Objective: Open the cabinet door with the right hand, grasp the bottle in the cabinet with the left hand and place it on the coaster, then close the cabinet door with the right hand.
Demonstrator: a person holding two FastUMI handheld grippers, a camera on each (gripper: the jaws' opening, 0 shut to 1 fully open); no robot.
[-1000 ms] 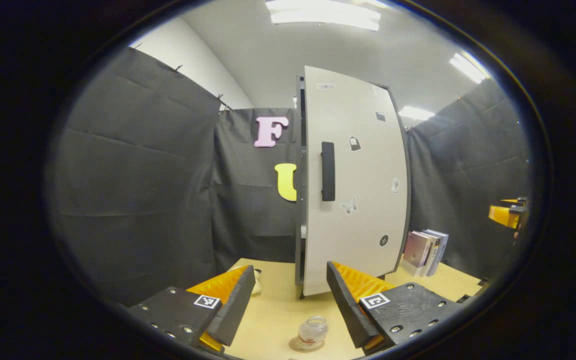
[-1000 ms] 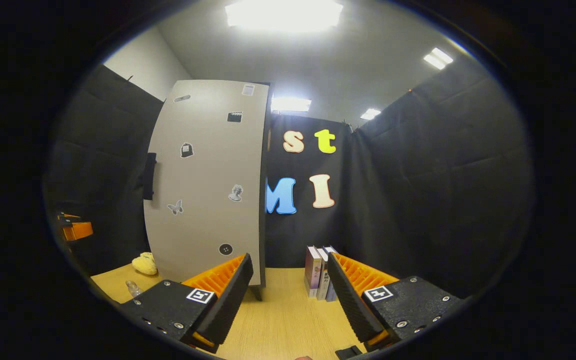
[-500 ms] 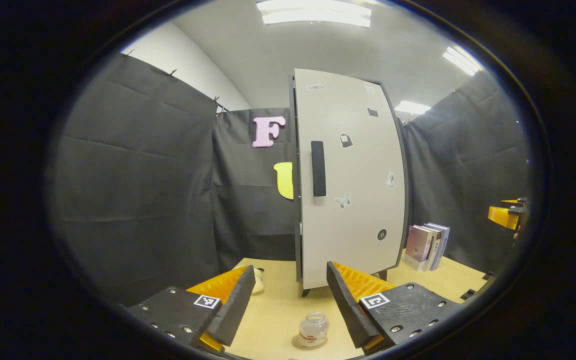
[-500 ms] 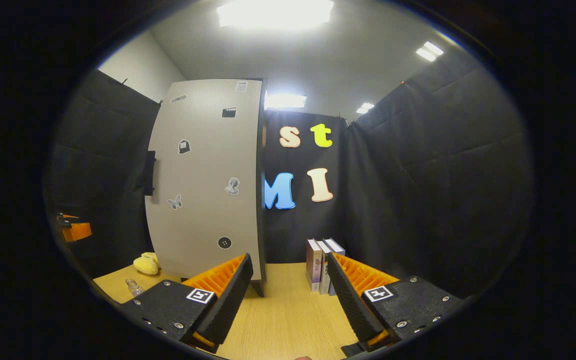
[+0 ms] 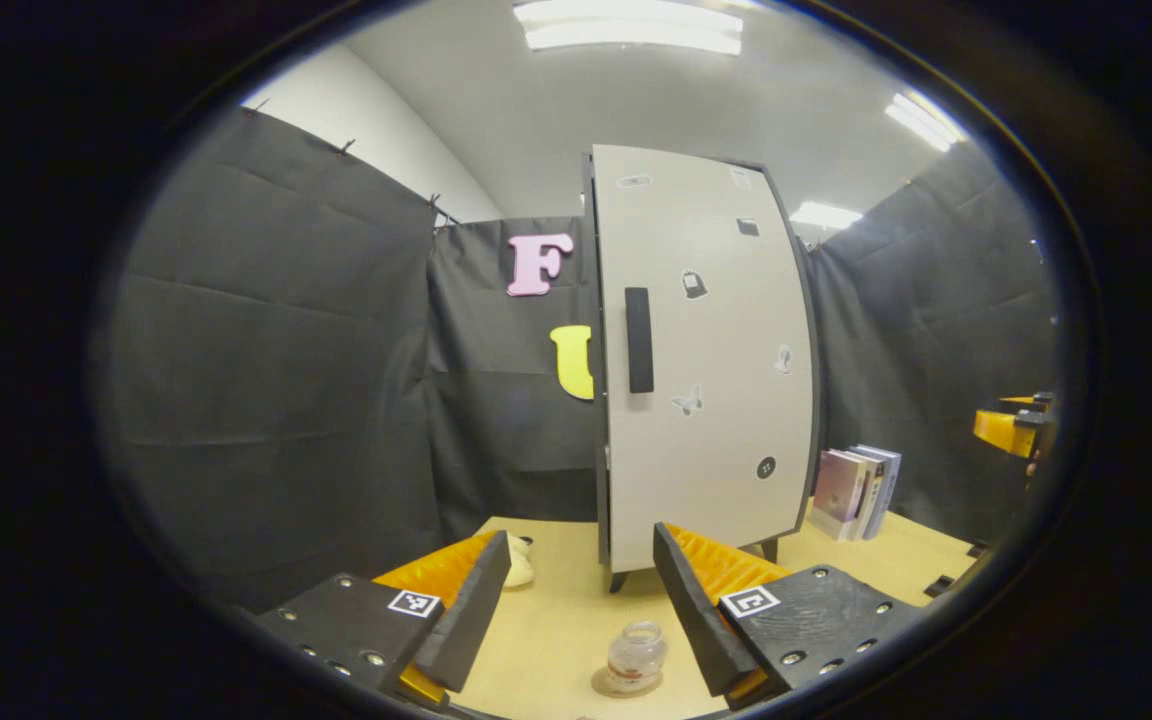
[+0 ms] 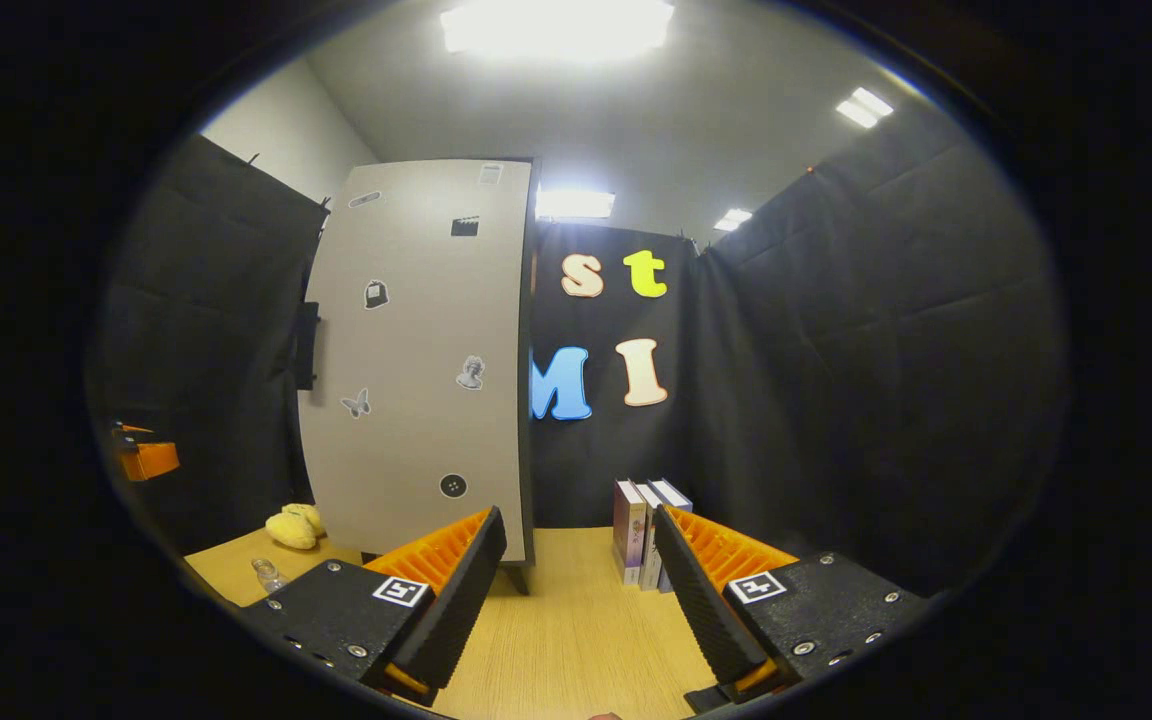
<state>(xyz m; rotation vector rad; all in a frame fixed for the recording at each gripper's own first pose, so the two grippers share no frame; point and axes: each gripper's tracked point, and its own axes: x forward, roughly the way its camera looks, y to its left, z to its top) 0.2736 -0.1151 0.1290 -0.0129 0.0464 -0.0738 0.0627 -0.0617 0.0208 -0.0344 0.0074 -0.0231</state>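
Cabinet door [image 5: 701, 350] shut; bottle [image 5: 634, 657] upright on the coaster [image 5: 608, 686] on the desk [image 5: 556, 620]. My left gripper [image 5: 581, 600] and right gripper [image 6: 581, 575] both spread, empty. I judge retreat best: back off level, clear of bottle and door.

You stand in a booth whose black cloth walls [image 6: 866, 350] hang in soft folds on every side, with a strip of white room wall [image 5: 376, 130] showing above the cloth at the upper left. Over your head a grey ceiling [image 5: 656, 110] carries bright rectangular light panels [image 6: 556, 25], one straight above and smaller ones [image 5: 921, 115] off to the right. Below you lies a light wooden desk [image 6: 576, 640], where a few books [image 6: 646, 530] stand upright near the back cloth and a small yellow soft toy [image 6: 293, 525] rests at the left.
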